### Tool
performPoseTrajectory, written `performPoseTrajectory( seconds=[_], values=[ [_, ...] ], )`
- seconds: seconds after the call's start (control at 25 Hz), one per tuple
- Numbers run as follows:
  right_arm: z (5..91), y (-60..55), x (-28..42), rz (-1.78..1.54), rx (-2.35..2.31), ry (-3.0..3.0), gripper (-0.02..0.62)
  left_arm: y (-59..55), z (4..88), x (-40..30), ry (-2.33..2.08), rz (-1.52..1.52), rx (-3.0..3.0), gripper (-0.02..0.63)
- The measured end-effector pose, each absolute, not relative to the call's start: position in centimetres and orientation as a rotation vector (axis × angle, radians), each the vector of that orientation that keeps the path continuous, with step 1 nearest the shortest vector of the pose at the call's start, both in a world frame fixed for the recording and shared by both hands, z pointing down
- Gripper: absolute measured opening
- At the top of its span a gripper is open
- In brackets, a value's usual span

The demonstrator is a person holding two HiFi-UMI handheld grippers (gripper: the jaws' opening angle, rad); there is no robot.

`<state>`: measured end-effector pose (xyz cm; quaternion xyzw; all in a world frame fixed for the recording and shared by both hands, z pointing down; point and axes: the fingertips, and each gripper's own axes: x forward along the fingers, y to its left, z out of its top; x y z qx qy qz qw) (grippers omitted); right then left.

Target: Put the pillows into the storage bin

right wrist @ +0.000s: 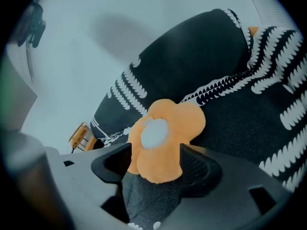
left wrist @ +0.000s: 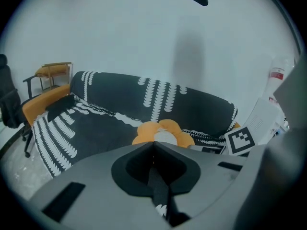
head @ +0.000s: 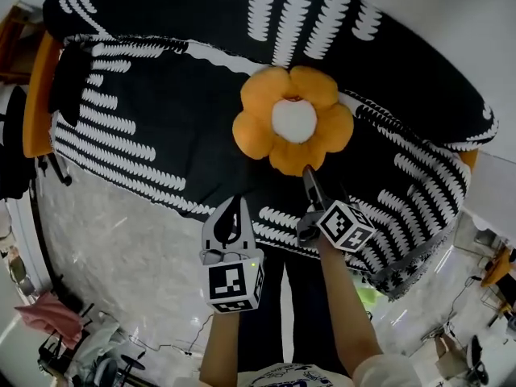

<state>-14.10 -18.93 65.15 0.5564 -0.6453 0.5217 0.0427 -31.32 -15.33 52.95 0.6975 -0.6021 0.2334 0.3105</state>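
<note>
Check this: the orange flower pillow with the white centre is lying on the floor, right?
No. The orange flower pillow with the white centre is lying on the seat of the sofa, not on the floor; the head view shows it.

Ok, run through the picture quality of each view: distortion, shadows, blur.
Head view: heavy fisheye bows the sofa into an arc, corners dark, light even. Left gripper view: soft grey shadow on the wall; nearby jaws blurred. Right gripper view: frame tilted, left edge smeared, flower pillow fairly sharp.
</note>
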Motion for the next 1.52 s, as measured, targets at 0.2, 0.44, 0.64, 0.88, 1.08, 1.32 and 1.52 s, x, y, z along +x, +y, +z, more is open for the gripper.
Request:
performPoseTrajectory(
  seconds=[0.2, 0.44, 0.64, 0.88, 1.08, 1.32, 1.52],
  values=[
    [68.9, -18.8, -13.4, 1.692, 1.679, -1.935, 0.379, -14.2, 55.3, -29.5, -1.566, 0.636, 1.817, 0.014],
    [73.1, -19.2, -12.6, 1.930, 1.674, -1.848, 0.380, -13.2, 58.1, -27.7, -1.537, 0.662, 1.793, 0.014],
    [74.7, -18.4, -12.5, 1.929, 1.639, -1.831, 0.339, -12.5, 59.0, -26.7, -1.529, 0.664, 1.788, 0.014],
    [72.7, -19.1, -13.7, 1.950, 1.679, -1.849, 0.254, -13.3, 57.5, -28.3, -1.547, 0.645, 1.796, 0.014],
    [70.6, -19.5, -14.0, 1.860, 1.718, -1.866, 0.162, -13.3, 56.8, -28.8, -1.551, 0.636, 1.796, 0.014],
    [65.6, -20.4, -14.1, 1.657, 1.691, -1.998, 0.125, -14.4, 54.3, -28.5, -1.558, 0.619, 1.852, 0.014],
    [58.9, -21.2, -16.7, 1.521, 1.703, -2.063, 0.114, -16.3, 49.3, -32.4, -1.582, 0.572, 1.889, 0.014]
  ],
)
